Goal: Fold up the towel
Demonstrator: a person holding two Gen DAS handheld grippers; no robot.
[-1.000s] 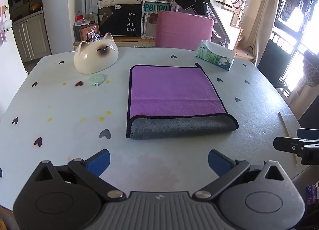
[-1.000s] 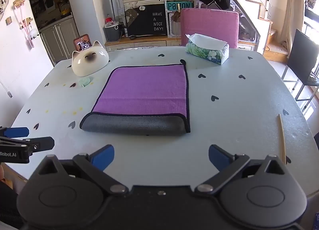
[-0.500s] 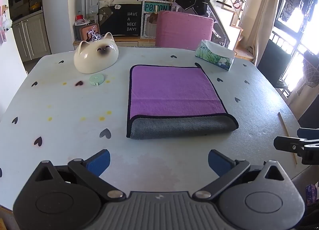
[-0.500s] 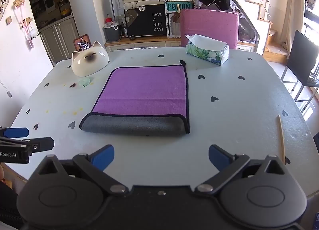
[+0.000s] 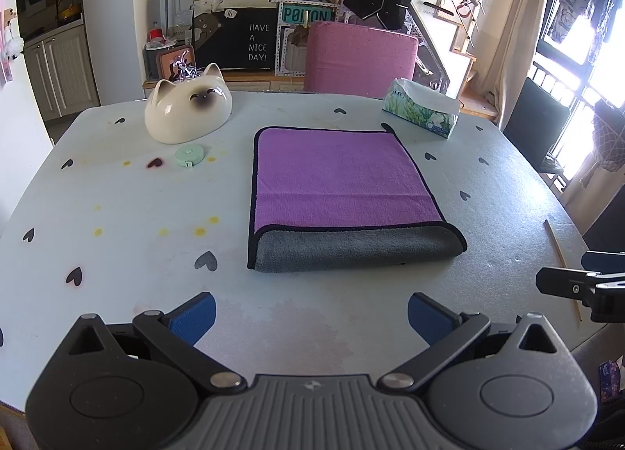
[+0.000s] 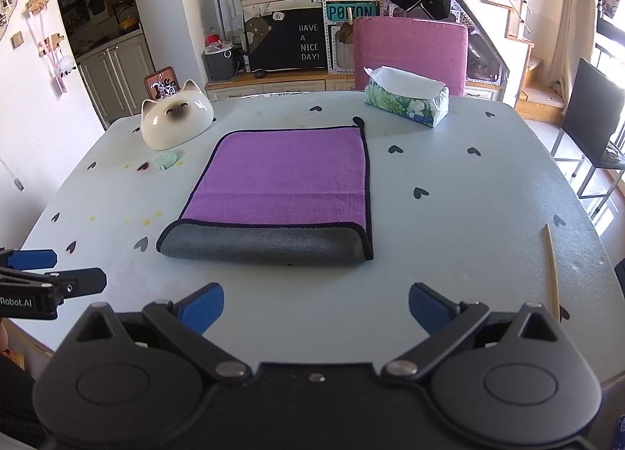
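A purple towel (image 5: 340, 176) with a grey underside and black edging lies flat on the pale table (image 5: 117, 215), folded once with the grey fold along its near edge; it also shows in the right wrist view (image 6: 285, 180). My left gripper (image 5: 310, 317) is open and empty, hovering short of the towel's near edge. My right gripper (image 6: 316, 305) is open and empty, also short of the near edge. The right gripper shows at the right edge of the left wrist view (image 5: 578, 286); the left gripper shows at the left edge of the right wrist view (image 6: 47, 278).
A cat-shaped ceramic bowl (image 5: 187, 110) and a small green tape measure (image 5: 189, 155) sit at the far left. A tissue pack (image 5: 422, 108) lies at the far right. A wooden stick (image 6: 552, 270) lies near the right edge. A pink chair (image 5: 359, 55) stands behind the table.
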